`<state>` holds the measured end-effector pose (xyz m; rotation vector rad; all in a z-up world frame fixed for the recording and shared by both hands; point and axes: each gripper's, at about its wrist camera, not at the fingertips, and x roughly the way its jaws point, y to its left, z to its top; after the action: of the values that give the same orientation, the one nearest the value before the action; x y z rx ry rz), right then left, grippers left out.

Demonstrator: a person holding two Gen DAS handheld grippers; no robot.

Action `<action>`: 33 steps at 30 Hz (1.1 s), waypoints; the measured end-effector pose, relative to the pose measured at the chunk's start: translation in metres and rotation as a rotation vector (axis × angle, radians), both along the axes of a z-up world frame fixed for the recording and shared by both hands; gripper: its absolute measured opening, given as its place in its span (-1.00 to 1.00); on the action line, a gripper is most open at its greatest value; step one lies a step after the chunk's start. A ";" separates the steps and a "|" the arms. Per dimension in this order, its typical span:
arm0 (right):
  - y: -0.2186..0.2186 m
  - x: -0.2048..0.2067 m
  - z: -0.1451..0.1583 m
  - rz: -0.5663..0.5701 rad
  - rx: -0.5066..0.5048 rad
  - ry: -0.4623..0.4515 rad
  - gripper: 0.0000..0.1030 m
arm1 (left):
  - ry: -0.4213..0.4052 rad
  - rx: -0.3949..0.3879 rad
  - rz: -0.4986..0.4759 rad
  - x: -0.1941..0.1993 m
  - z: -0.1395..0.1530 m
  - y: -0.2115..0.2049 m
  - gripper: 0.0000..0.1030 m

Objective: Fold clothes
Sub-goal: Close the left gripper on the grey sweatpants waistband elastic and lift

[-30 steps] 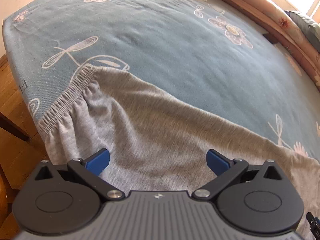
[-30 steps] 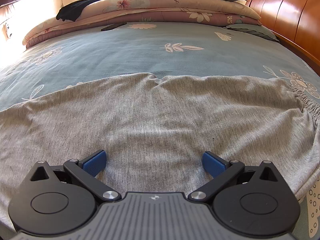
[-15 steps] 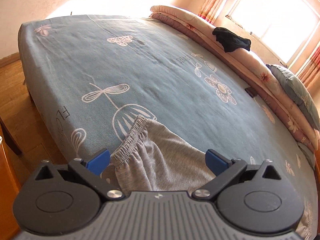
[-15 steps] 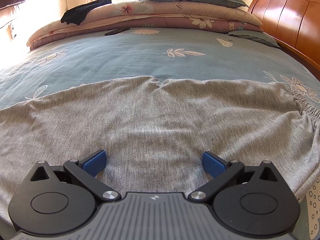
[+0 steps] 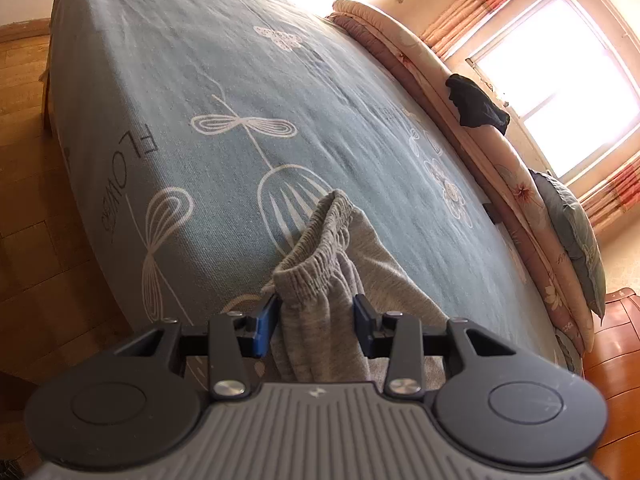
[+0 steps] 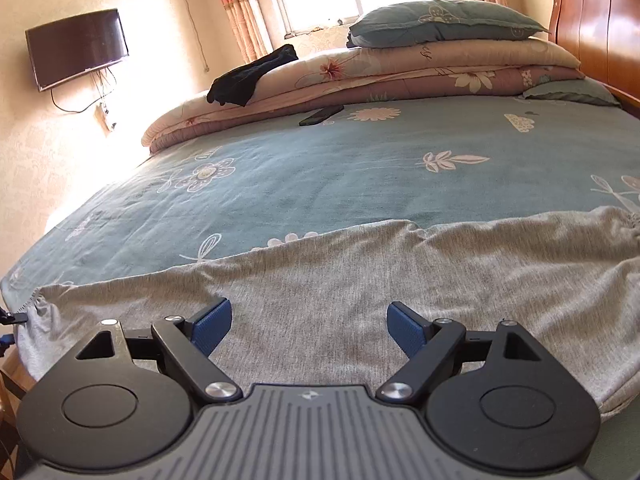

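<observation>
A grey garment (image 6: 360, 272) lies spread along the near edge of the blue flowered bed (image 6: 320, 168). In the left wrist view its elastic-gathered end (image 5: 320, 240) stands bunched up at the bed's corner. My left gripper (image 5: 315, 320) is closing on that end, and the cloth fills the gap between both blue pads. My right gripper (image 6: 308, 326) hovers over the middle of the grey cloth. Its jaws are wide and closing a little, with flat cloth below them and nothing pinched.
Folded floral quilts (image 6: 400, 72) with a pillow (image 6: 440, 20) and a black garment (image 6: 252, 76) line the far side of the bed. A dark phone (image 6: 322, 115) lies near them. A wooden headboard (image 6: 600, 20) is at right, wooden floor (image 5: 24, 160) at left.
My left gripper swung to the garment's elastic end and its jaws narrowed around the bunched cloth. My right gripper rose and tipped up, showing more of the room, and its jaws came in slightly.
</observation>
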<state>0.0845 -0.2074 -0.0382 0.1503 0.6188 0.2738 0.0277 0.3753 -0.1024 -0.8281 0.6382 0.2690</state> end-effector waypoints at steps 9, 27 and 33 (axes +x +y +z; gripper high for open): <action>0.050 -0.007 -0.003 0.039 -0.139 0.032 0.77 | 0.009 0.034 -0.163 0.028 0.015 0.012 -0.19; 0.075 -0.010 -0.022 0.035 -0.169 0.110 0.83 | -0.028 -0.125 -0.243 0.056 -0.005 0.049 0.07; 0.071 -0.014 -0.023 0.026 -0.167 0.107 0.83 | 0.016 0.124 -0.244 0.060 0.026 0.027 -0.80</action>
<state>0.0706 -0.1365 -0.0610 -0.0037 0.7468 0.2392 0.0874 0.4022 -0.0764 -0.6225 0.7228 0.0921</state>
